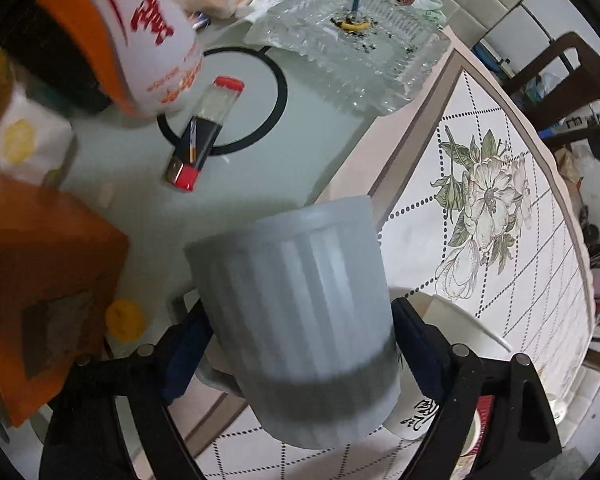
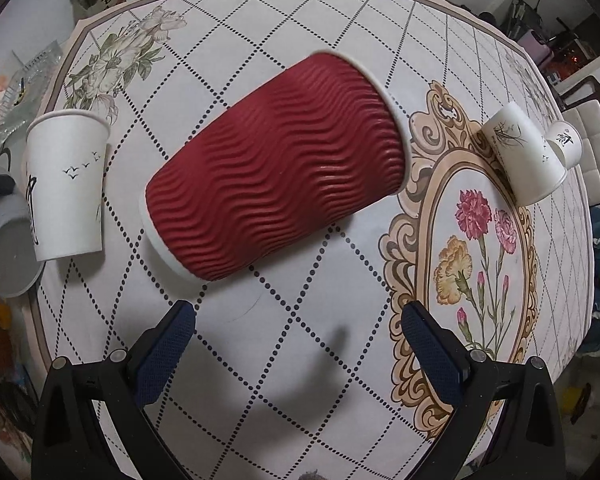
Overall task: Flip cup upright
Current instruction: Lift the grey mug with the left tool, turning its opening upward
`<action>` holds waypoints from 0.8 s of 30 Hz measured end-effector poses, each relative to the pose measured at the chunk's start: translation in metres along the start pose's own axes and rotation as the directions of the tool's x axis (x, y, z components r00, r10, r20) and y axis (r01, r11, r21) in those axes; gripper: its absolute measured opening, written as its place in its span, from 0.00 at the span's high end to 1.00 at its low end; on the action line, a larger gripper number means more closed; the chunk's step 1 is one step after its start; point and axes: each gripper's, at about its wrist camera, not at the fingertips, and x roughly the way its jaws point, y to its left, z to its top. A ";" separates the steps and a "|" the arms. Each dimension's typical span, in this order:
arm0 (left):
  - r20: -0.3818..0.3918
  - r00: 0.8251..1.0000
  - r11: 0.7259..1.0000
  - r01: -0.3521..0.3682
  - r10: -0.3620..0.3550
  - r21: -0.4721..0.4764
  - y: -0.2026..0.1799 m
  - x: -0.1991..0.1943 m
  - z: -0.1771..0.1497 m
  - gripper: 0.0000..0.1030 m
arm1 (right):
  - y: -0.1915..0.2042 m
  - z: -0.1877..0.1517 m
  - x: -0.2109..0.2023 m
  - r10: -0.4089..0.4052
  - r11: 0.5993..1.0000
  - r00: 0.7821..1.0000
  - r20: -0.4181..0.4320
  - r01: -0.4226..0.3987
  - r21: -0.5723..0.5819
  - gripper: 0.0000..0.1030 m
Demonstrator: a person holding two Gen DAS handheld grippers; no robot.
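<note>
In the left wrist view my left gripper (image 1: pixel 300 344) is shut on a grey ribbed cup (image 1: pixel 300 304), held off the table and tilted, its closed end away from the camera. The same grey cup shows at the left edge of the right wrist view (image 2: pixel 8 248). In the right wrist view a dark red wavy paper cup (image 2: pixel 276 172) lies on its side on the patterned tablecloth (image 2: pixel 300 340), rim to the upper right. My right gripper (image 2: pixel 298 344) is open and empty, just short of the red cup.
A white paper cup (image 2: pixel 66 184) stands upright left of the red cup. Two white cups (image 2: pixel 528 156) lie at the right. A glass ashtray (image 1: pixel 352 44), a lighter (image 1: pixel 204 136), a white bottle (image 1: pixel 140 32) and an orange box (image 1: pixel 40 276) crowd the table's glass part.
</note>
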 end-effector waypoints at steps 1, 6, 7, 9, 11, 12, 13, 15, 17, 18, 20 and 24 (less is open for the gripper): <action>0.006 1.000 1.000 -0.008 0.007 0.014 -0.004 0.001 -0.001 0.16 | -0.001 -0.001 -0.001 -0.004 1.000 1.000 0.004 0.004 0.001 0.00; 0.048 0.997 0.996 -0.056 0.053 0.066 -0.006 -0.005 -0.004 0.16 | -0.011 0.000 -0.007 -0.008 1.000 1.000 0.029 0.008 0.014 0.00; 0.066 0.996 0.994 -0.073 0.068 0.083 -0.006 -0.008 -0.006 0.16 | -0.012 0.000 -0.010 -0.008 1.000 0.999 0.034 0.008 0.018 0.00; 0.099 0.992 0.989 -0.093 0.082 0.114 -0.007 -0.016 -0.011 0.17 | -0.017 -0.003 -0.014 -0.009 1.000 0.999 0.049 0.008 0.024 0.00; 0.124 0.988 0.984 -0.111 0.094 0.141 -0.010 -0.027 -0.014 0.17 | -0.019 -0.004 -0.018 -0.012 1.000 0.998 0.061 0.010 0.027 0.00; 0.137 0.986 0.981 -0.120 0.099 0.151 -0.009 -0.032 -0.015 0.17 | -0.022 -0.006 -0.021 -0.012 1.000 0.998 0.067 0.010 0.029 0.00; 0.148 0.983 0.979 -0.128 0.104 0.161 -0.011 -0.037 -0.019 0.18 | -0.025 -0.007 -0.023 -0.013 0.999 0.997 0.072 0.011 0.031 0.00; 0.165 0.981 0.975 -0.133 0.103 0.180 -0.014 -0.049 -0.026 0.18 | -0.033 -0.009 -0.026 -0.018 0.999 0.997 0.081 0.016 0.030 0.00; 0.181 0.978 0.971 -0.139 0.103 0.196 -0.015 -0.059 -0.034 0.18 | -0.041 -0.012 -0.028 -0.026 0.999 0.996 0.087 0.024 0.028 0.00; 0.191 0.976 0.968 -0.144 0.105 0.204 -0.015 -0.062 -0.038 0.18 | -0.045 -0.013 -0.029 -0.028 0.999 0.996 0.087 0.025 0.030 0.00; 0.209 0.972 0.963 -0.151 0.104 0.223 -0.016 -0.073 -0.048 0.18 | -0.055 -0.015 -0.032 -0.027 0.999 0.996 0.089 0.024 0.038 0.00; 0.235 0.967 0.959 -0.157 0.101 0.236 -0.011 -0.088 -0.065 0.18 | -0.075 -0.020 -0.041 -0.019 0.999 0.994 0.111 0.013 0.049 0.00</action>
